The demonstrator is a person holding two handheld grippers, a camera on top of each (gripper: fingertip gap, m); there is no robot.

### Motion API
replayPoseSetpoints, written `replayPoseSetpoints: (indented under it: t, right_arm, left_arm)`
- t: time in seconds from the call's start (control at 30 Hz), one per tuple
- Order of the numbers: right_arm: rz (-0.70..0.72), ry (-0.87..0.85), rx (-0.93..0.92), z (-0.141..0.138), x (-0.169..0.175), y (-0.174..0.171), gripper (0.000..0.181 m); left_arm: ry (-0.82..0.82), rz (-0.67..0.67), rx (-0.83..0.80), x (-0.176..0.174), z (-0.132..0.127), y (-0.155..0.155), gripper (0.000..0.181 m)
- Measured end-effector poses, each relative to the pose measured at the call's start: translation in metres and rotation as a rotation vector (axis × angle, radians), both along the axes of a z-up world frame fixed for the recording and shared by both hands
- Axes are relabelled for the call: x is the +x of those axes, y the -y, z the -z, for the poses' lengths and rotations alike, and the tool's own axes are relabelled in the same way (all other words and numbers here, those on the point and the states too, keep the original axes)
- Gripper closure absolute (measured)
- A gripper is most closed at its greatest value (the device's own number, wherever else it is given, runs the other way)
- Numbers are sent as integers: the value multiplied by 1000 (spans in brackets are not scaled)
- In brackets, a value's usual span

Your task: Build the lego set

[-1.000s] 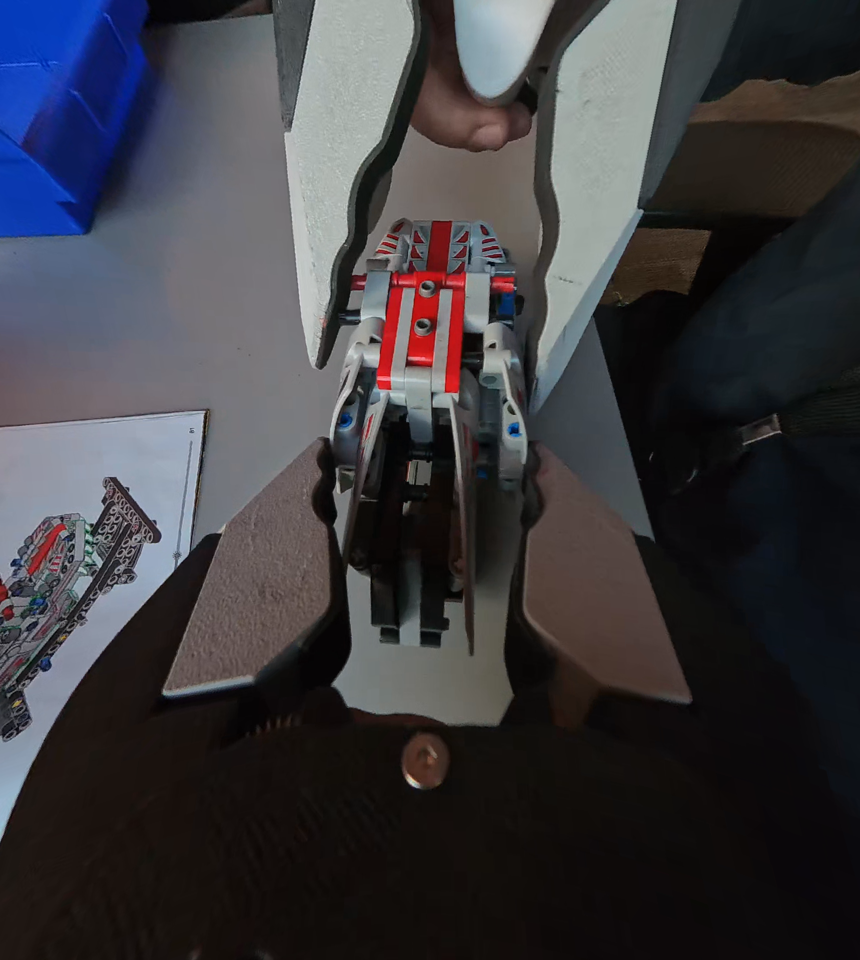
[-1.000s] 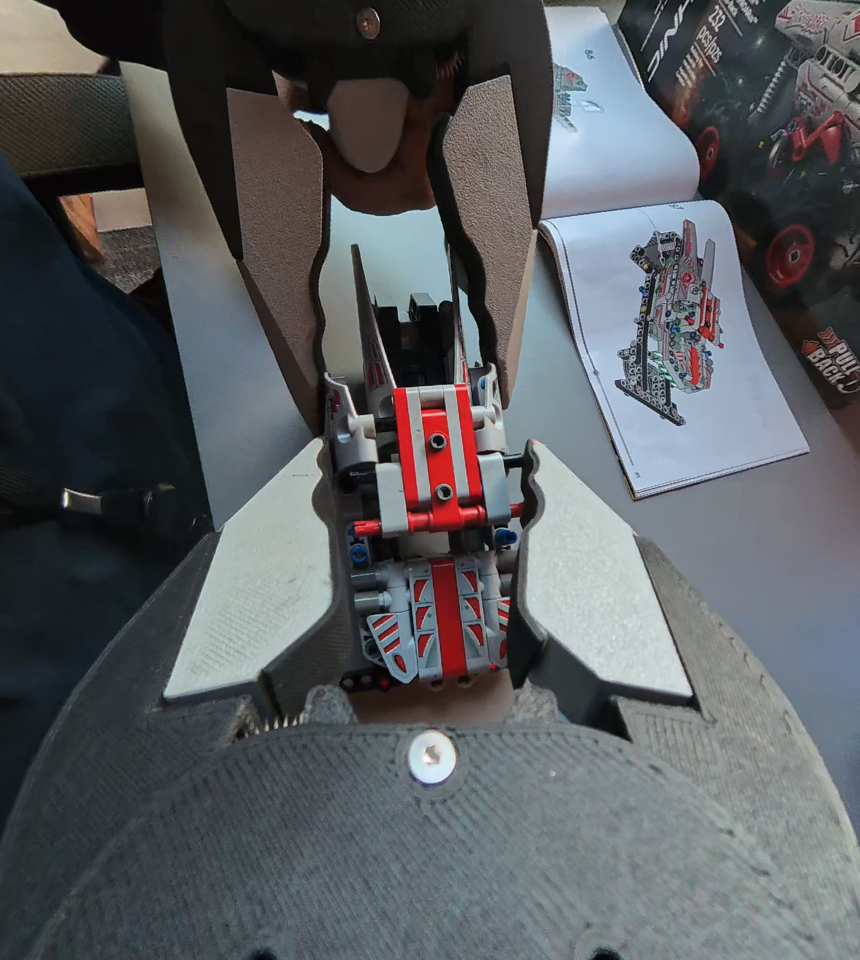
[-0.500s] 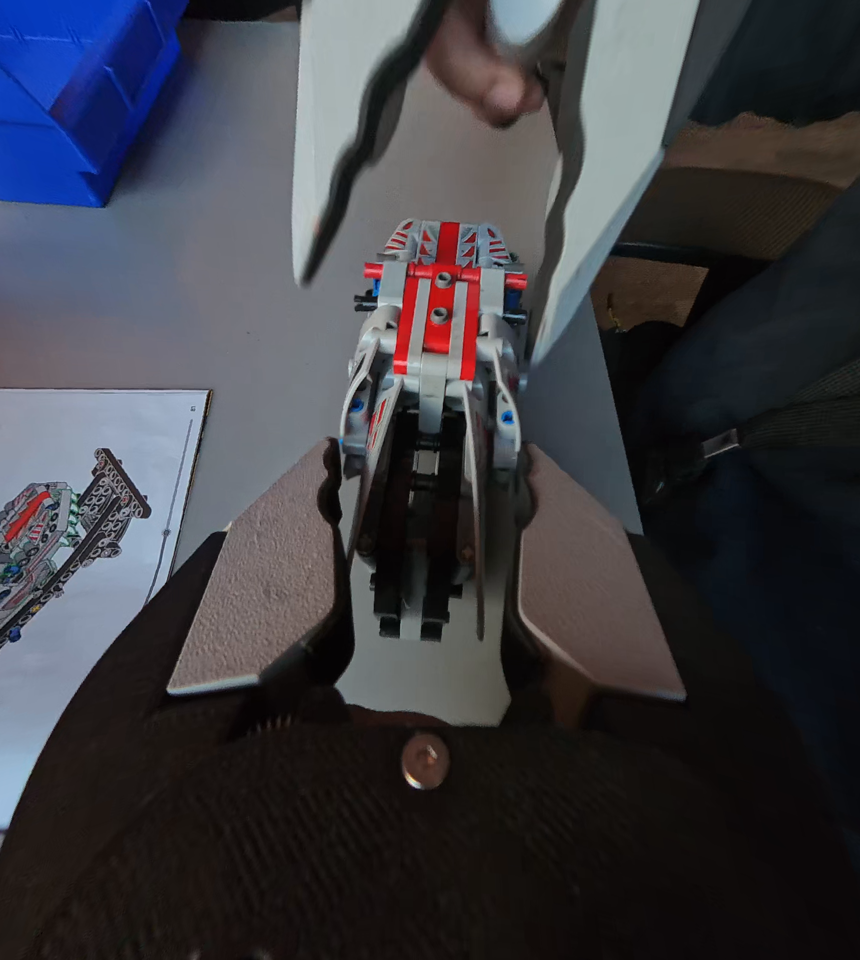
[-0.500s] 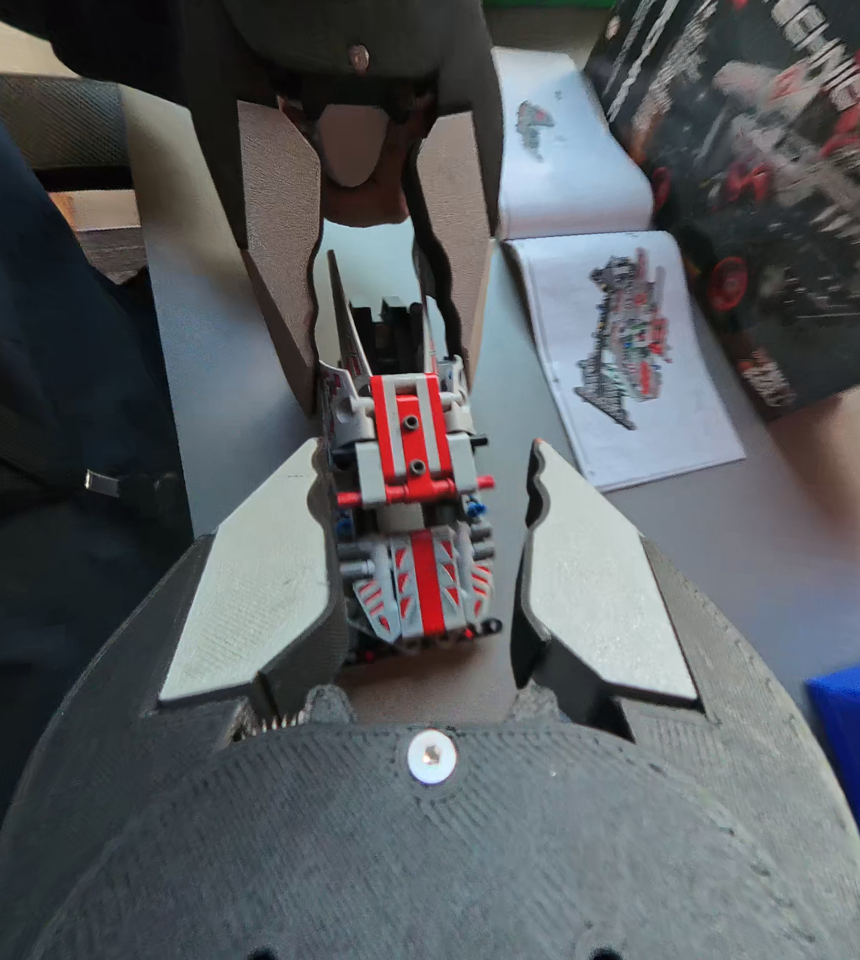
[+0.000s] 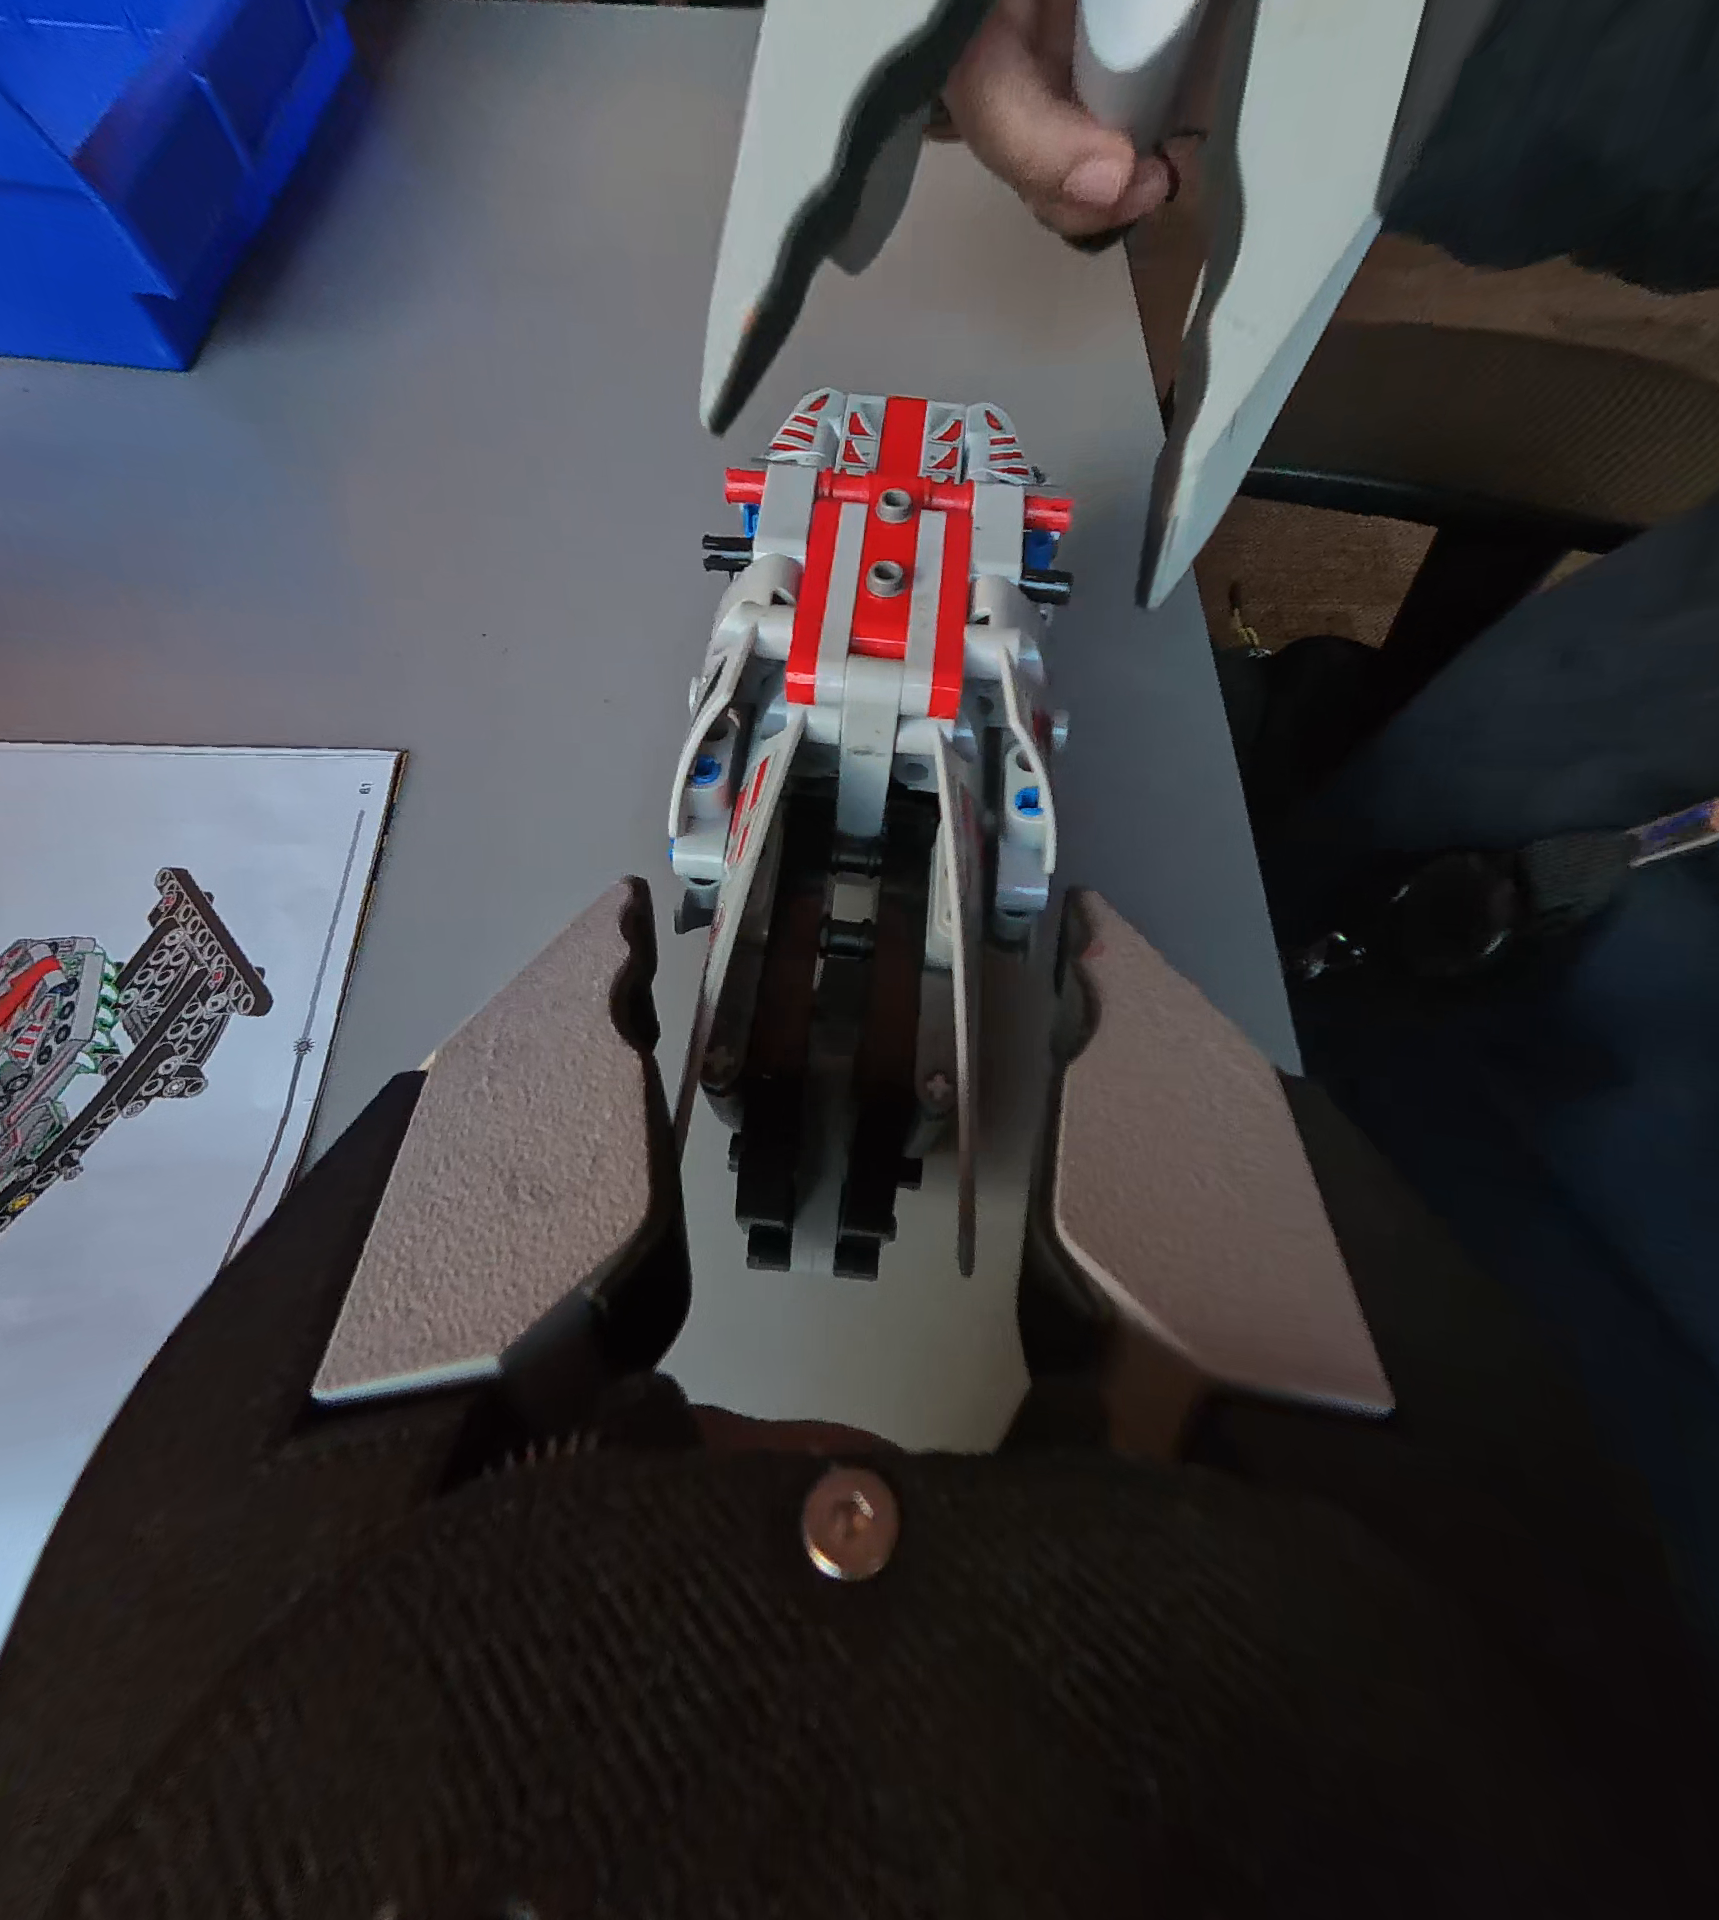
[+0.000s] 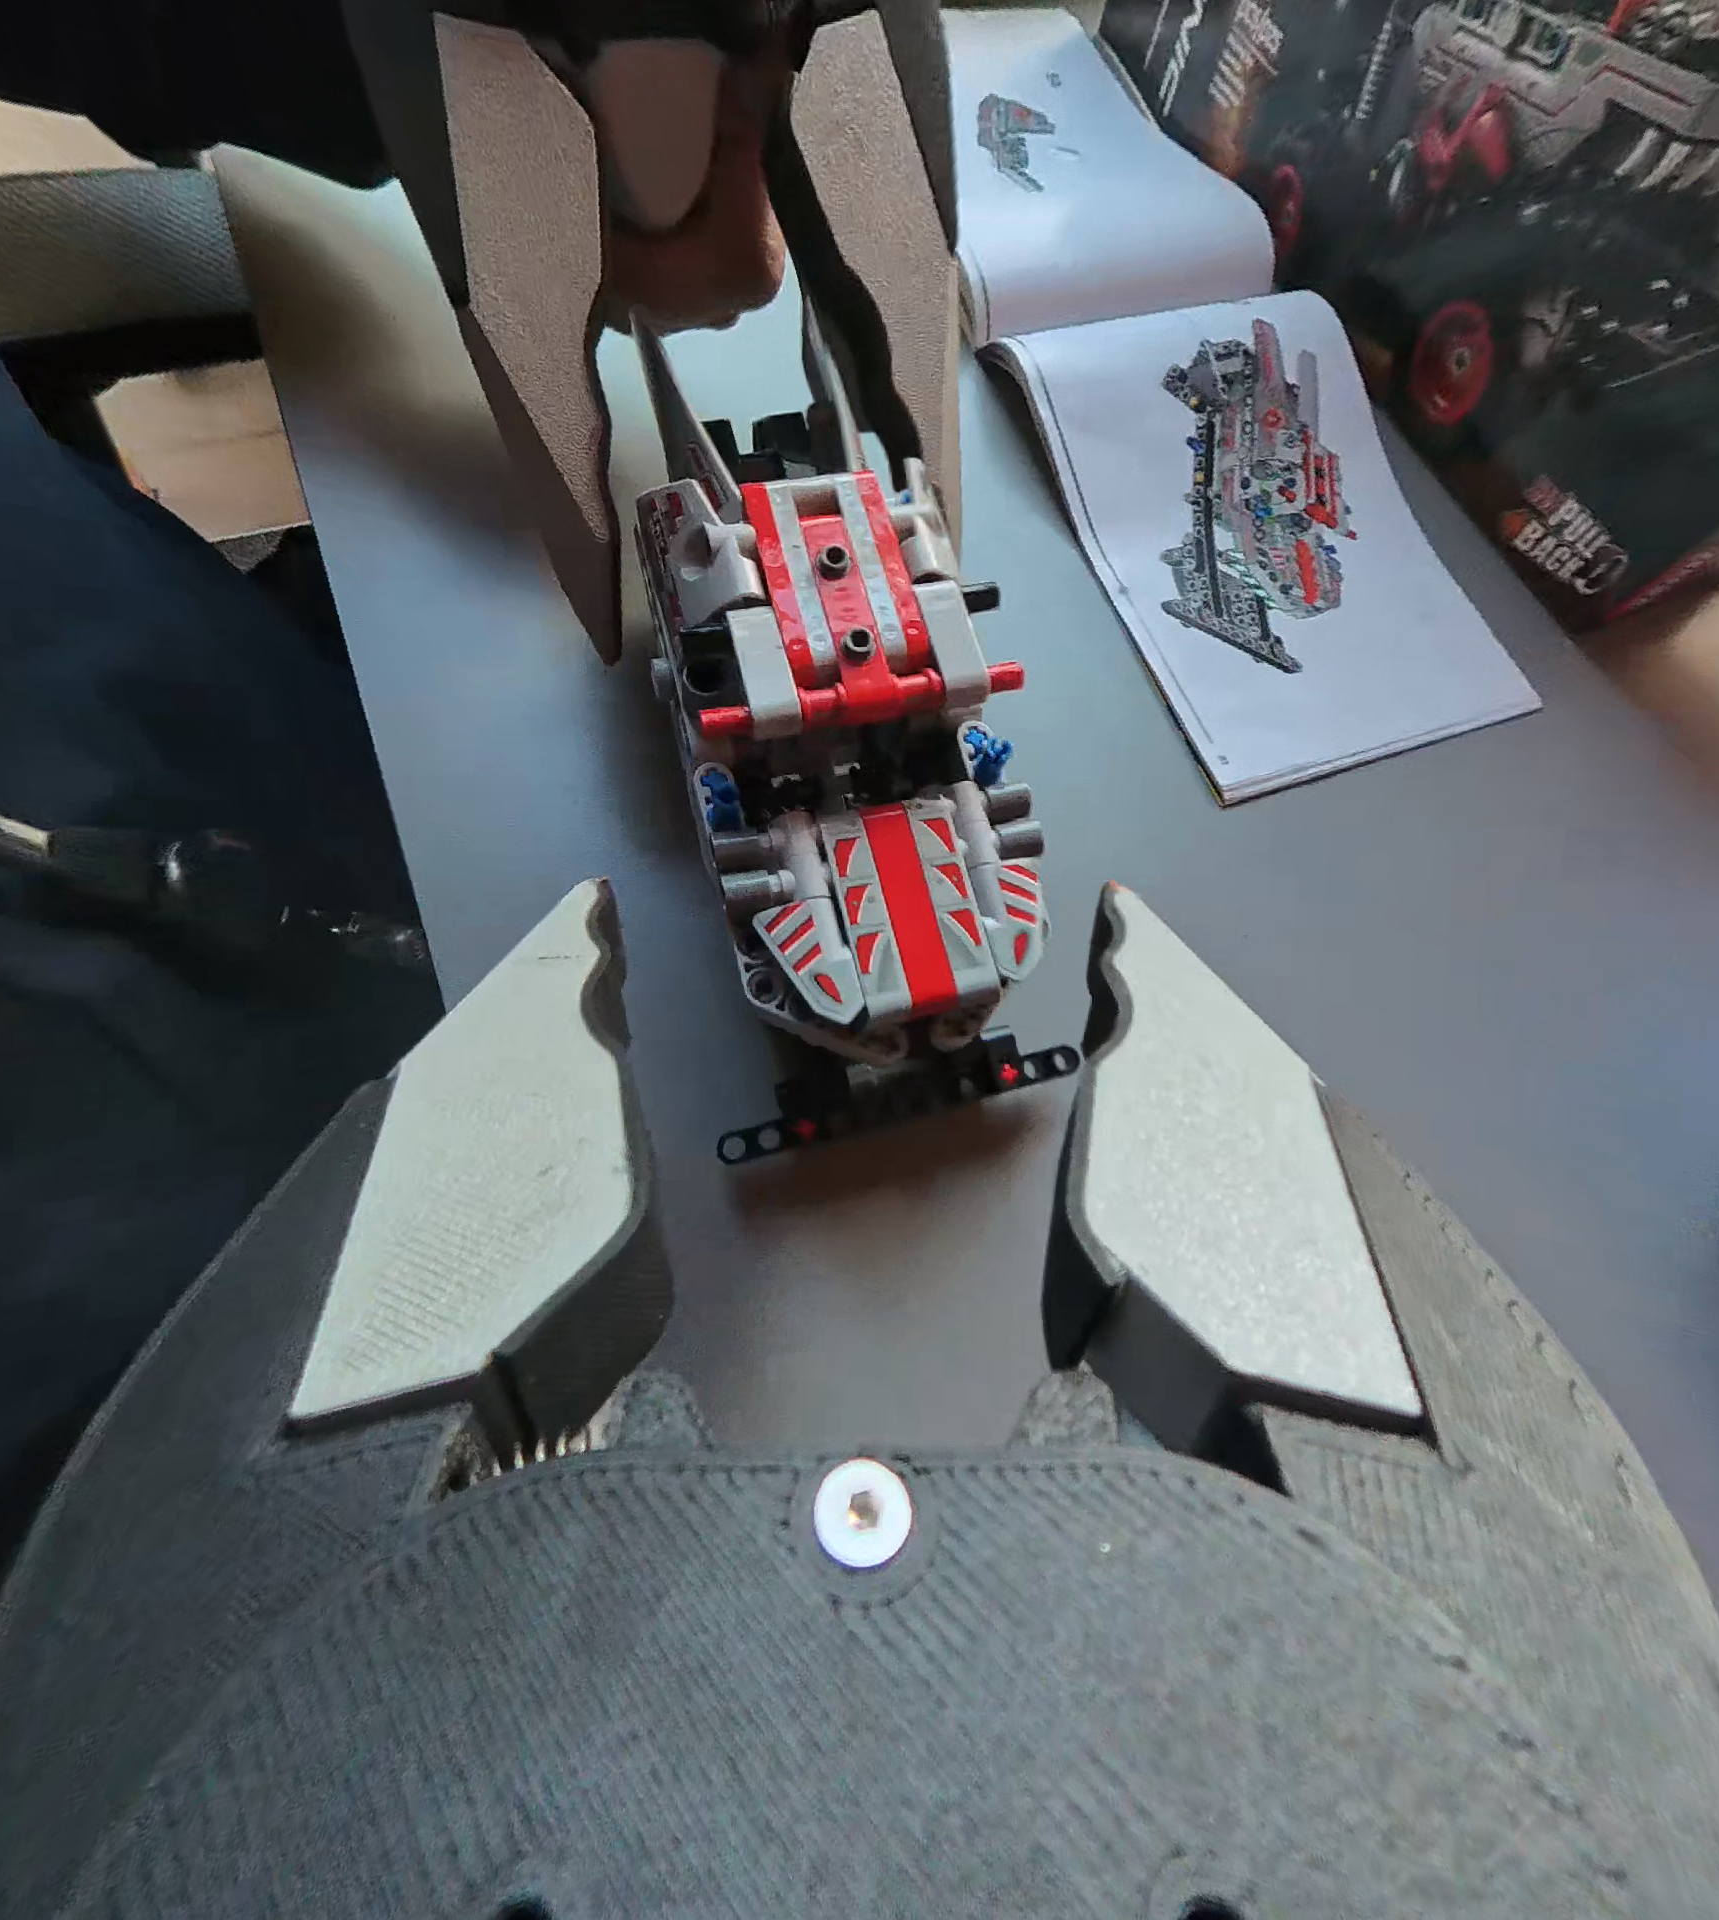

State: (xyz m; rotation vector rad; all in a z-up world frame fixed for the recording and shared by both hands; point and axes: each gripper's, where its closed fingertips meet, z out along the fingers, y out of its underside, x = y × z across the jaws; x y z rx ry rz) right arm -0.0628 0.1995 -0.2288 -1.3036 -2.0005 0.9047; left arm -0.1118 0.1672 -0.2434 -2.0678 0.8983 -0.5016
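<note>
The red, grey and black lego car model rests on the grey table. My left gripper straddles its rear end, with the jaws slightly parted and thin gaps at the sides. My right gripper is open and empty, with its fingertips either side of the model's red-striped nose and clear of it. In the left wrist view, the right gripper hangs above the nose. In the right wrist view, the left gripper brackets the rear of the model.
An open instruction booklet lies beside the model. A blue bin stands at the back and the set's box lies beyond the booklet. The table edge runs close to the model, with a person's dark clothing beyond it. There is about 8 cm between the tips of the two grippers.
My right gripper has let go of the model's front, opened wide and pulled back. My left gripper's jaws have parted a little. The model now sits on the table.
</note>
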Motion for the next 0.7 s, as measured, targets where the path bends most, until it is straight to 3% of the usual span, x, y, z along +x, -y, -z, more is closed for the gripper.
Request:
replayPoseSetpoints:
  t: [0.27,0.7]
  right_arm:
    - [-12,-46,41,5,-14,-2,113]
    - [-36,-97,30,5,-15,-3,114]
  left_arm:
    - [9,-3,20,4,0,-6,112]
    - [11,10,36,4,0,-8,117]
